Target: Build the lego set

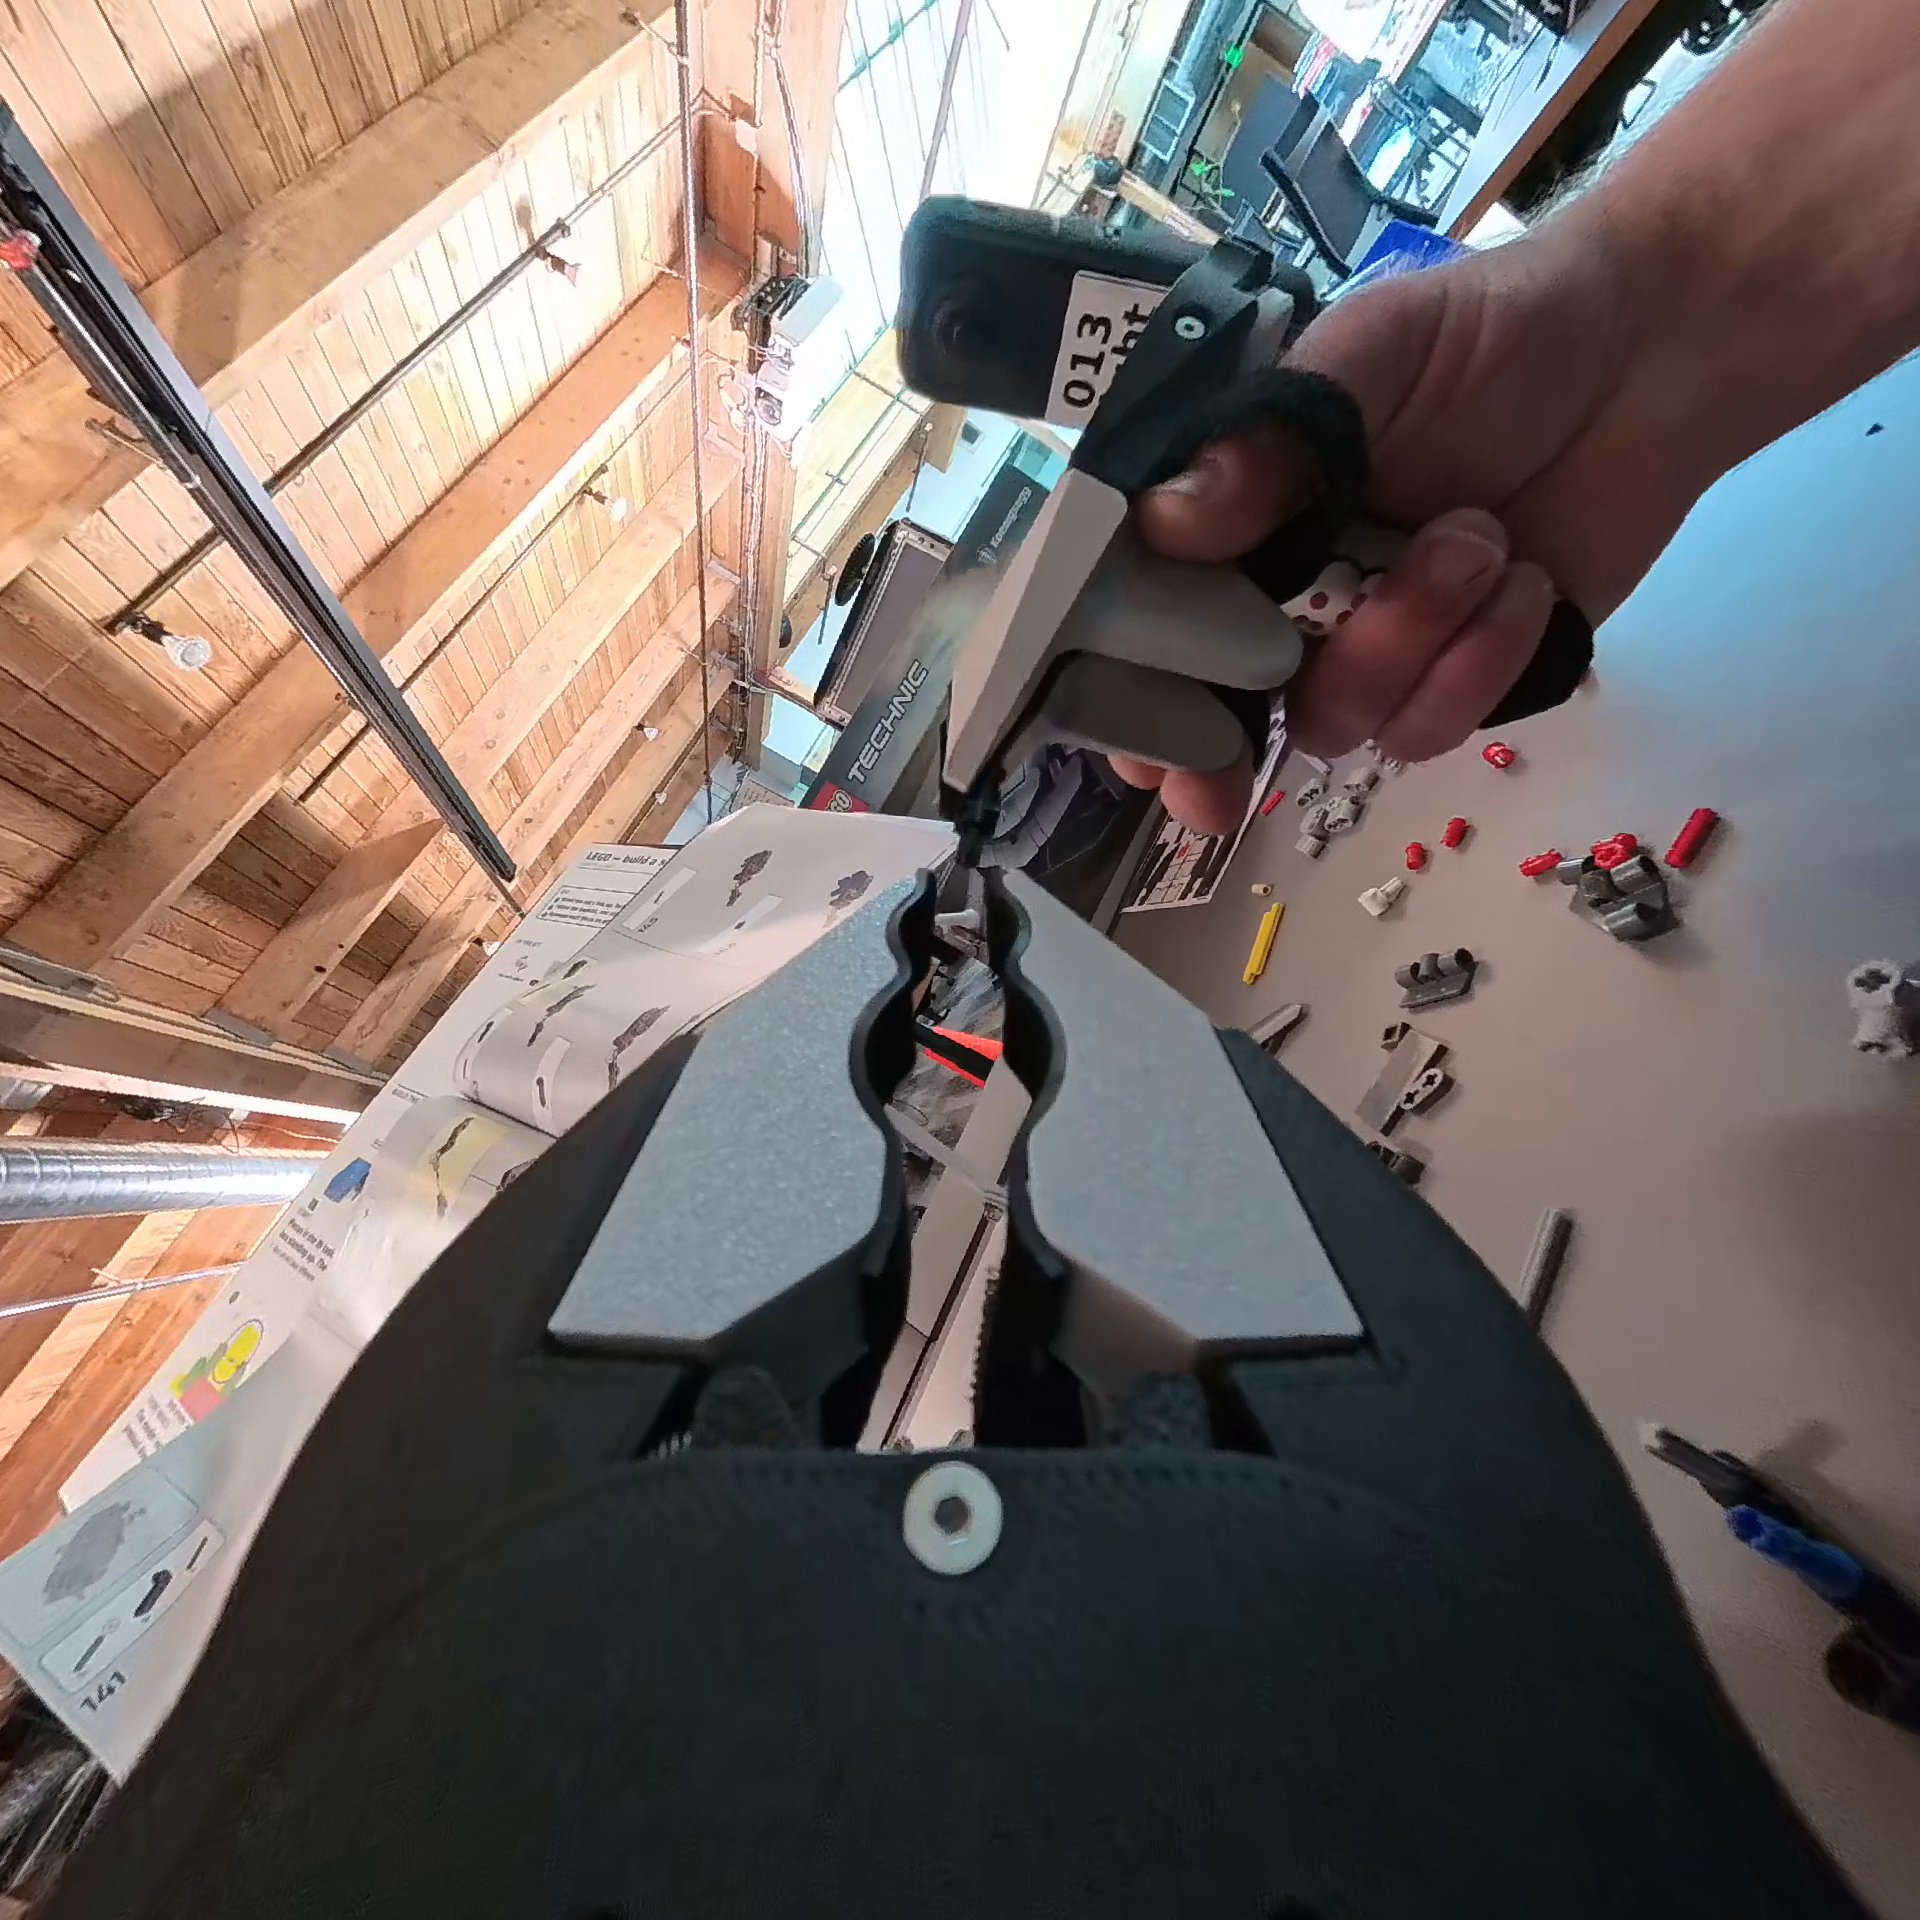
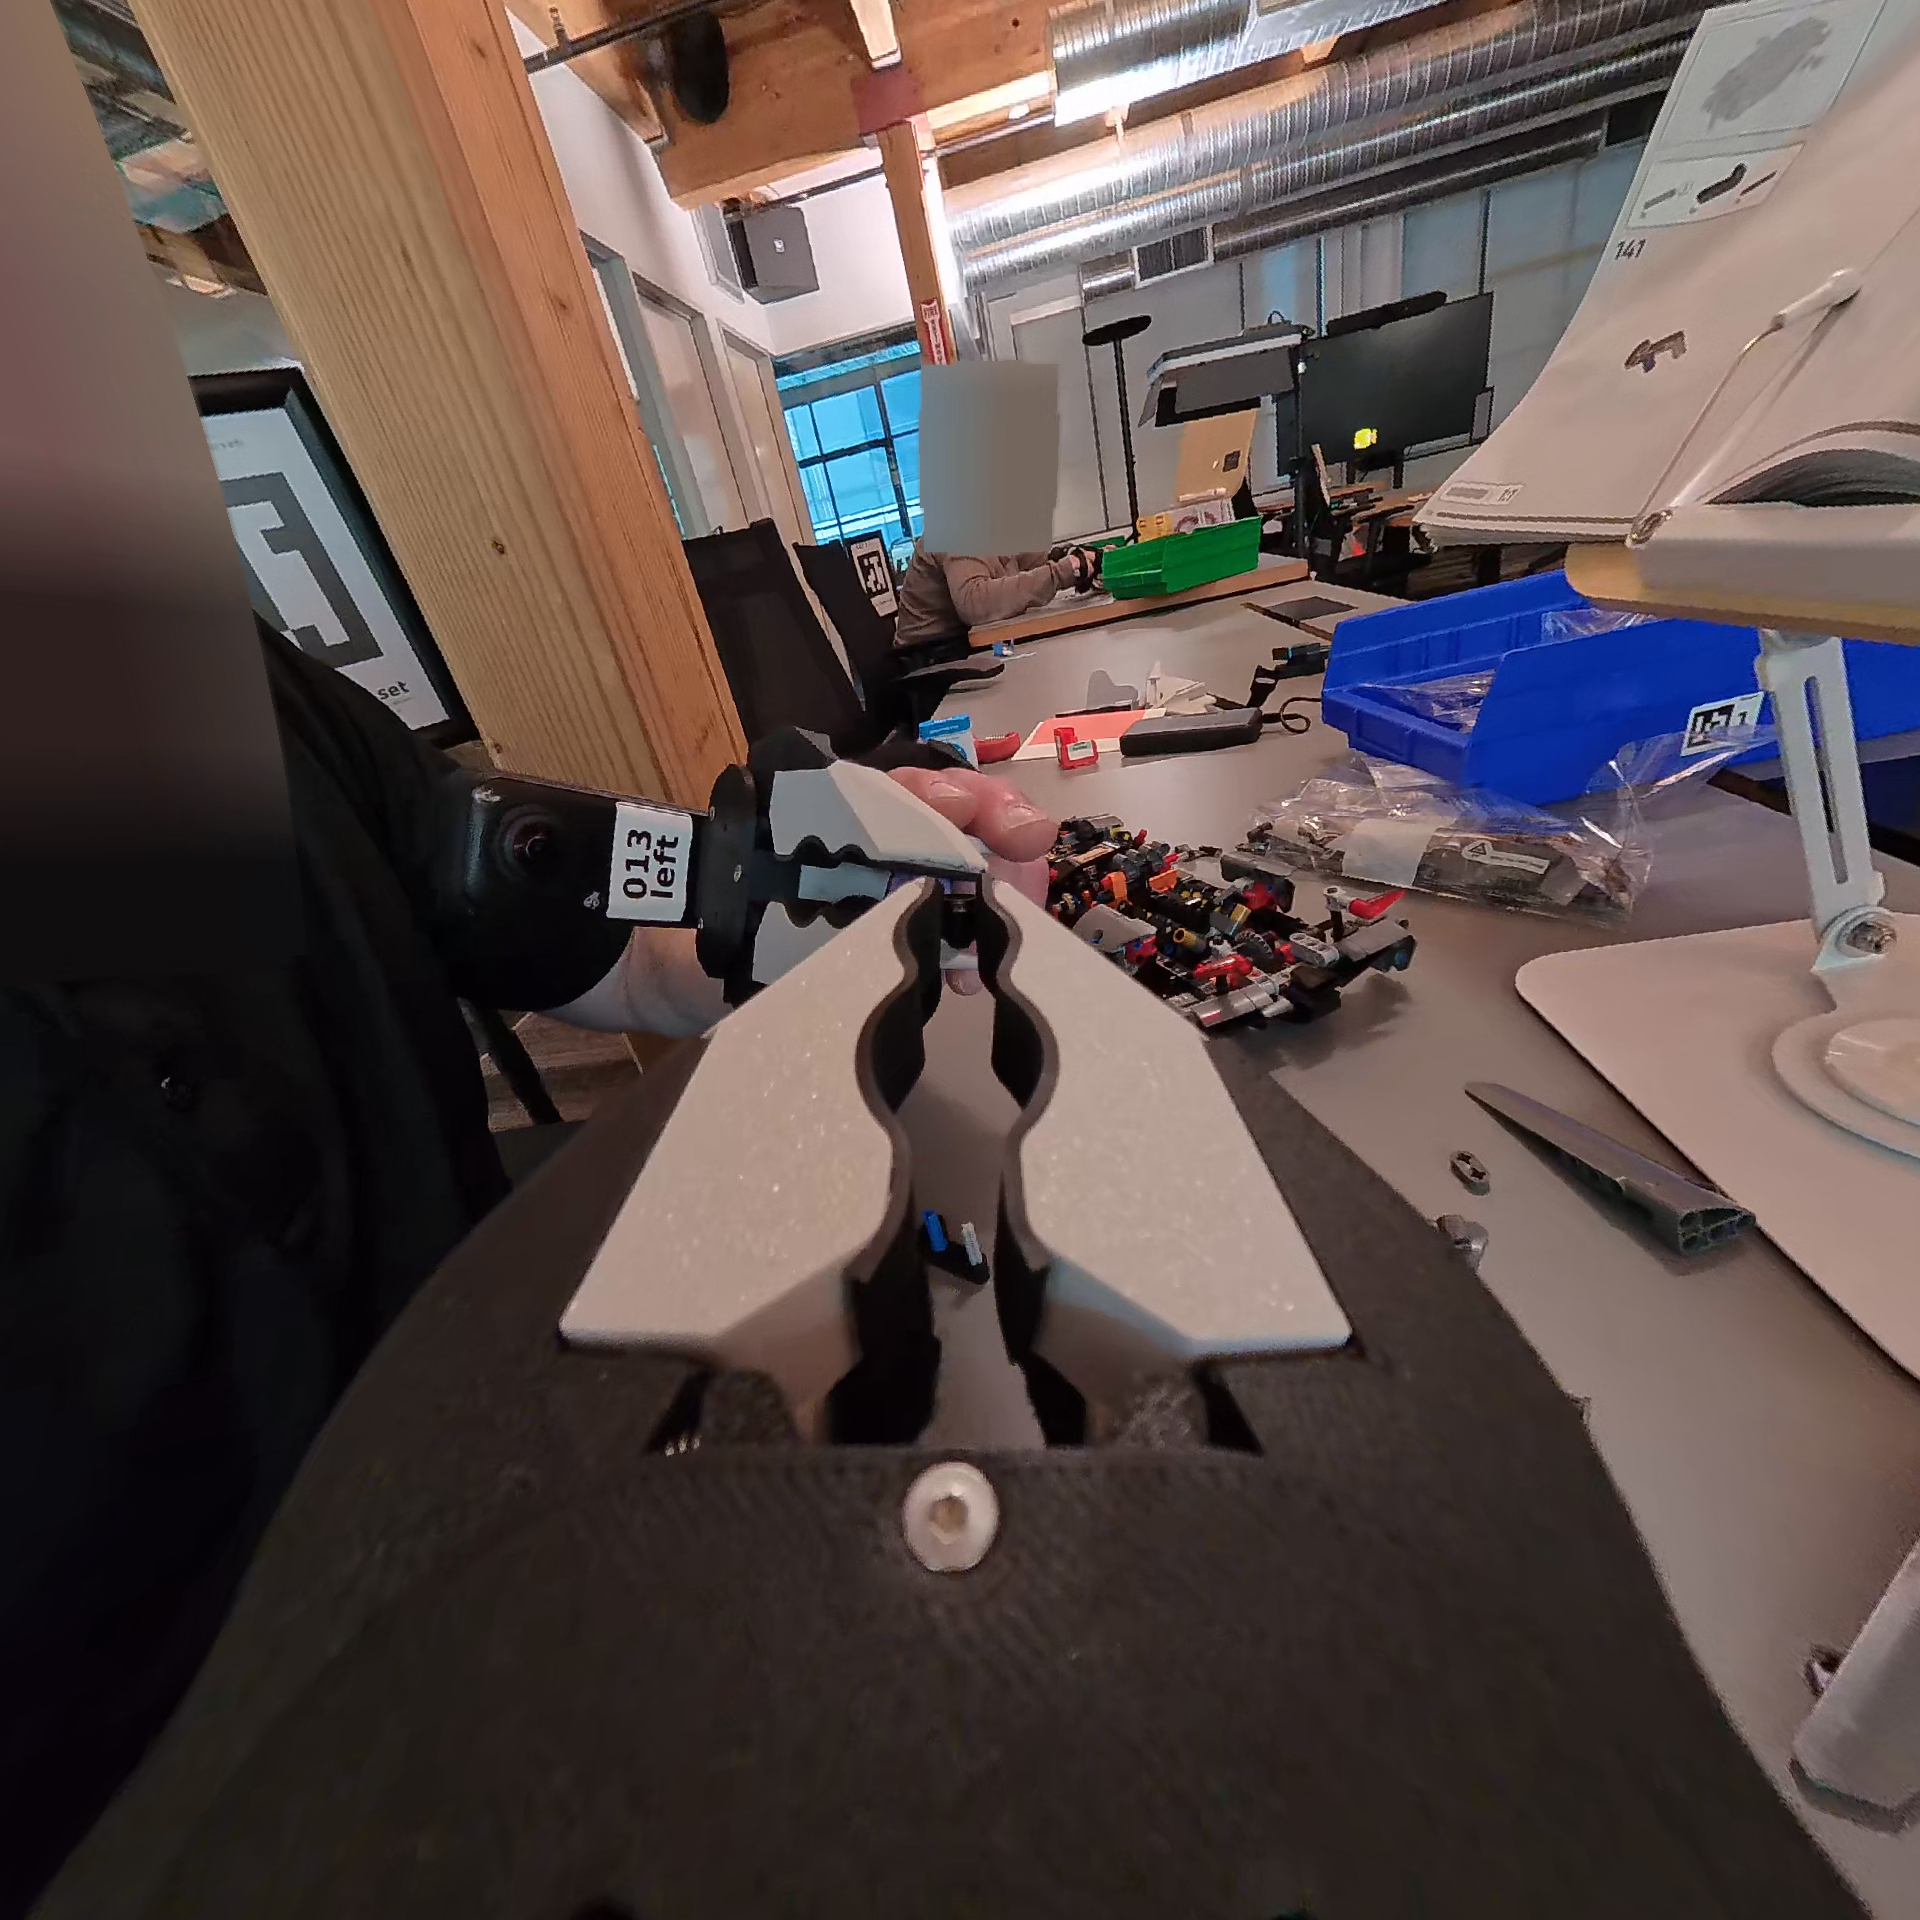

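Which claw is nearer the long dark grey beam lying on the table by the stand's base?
Right. The right claw sits just left of the beam; the left claw comes in from farther left.

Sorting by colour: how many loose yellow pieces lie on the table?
1: a thin yellow bar on the grey table, beside the sticker sheet. More may be hidden from view.

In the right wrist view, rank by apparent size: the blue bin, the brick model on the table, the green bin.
1. blue bin
2. brick model
3. green bin
The green bin stands farthest off, so its true size is unsure.
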`<state>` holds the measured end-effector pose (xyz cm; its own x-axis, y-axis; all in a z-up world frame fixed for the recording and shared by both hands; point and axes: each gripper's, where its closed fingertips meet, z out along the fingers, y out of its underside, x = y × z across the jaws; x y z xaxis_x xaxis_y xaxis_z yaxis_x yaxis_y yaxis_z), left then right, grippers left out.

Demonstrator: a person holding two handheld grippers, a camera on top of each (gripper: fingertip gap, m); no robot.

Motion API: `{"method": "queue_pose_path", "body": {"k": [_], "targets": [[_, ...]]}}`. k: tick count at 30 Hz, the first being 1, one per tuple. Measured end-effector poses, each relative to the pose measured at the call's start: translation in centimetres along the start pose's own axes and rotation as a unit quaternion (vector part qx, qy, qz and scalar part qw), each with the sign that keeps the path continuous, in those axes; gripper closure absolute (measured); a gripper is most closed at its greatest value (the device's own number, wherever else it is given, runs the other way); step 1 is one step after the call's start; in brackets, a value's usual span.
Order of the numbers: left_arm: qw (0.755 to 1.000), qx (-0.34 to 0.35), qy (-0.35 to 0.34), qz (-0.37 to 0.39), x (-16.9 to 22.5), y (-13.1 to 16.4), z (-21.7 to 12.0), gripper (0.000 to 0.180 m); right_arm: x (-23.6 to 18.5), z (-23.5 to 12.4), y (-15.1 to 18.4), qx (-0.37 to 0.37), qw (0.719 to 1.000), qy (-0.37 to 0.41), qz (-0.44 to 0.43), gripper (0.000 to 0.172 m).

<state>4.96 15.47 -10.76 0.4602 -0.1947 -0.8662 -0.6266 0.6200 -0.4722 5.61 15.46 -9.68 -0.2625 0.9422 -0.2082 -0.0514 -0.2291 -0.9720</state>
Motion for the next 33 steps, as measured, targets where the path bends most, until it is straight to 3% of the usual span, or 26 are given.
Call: {"method": "queue_pose_path", "body": {"k": [33], "targets": [[1.000, -0.020, 0.009, -0.008, 0.2, 0.9, 0.2, 0.179, 1.1, 0.0, 0.2, -0.001, 0.999, 0.037, -0.010, 0.157]]}}
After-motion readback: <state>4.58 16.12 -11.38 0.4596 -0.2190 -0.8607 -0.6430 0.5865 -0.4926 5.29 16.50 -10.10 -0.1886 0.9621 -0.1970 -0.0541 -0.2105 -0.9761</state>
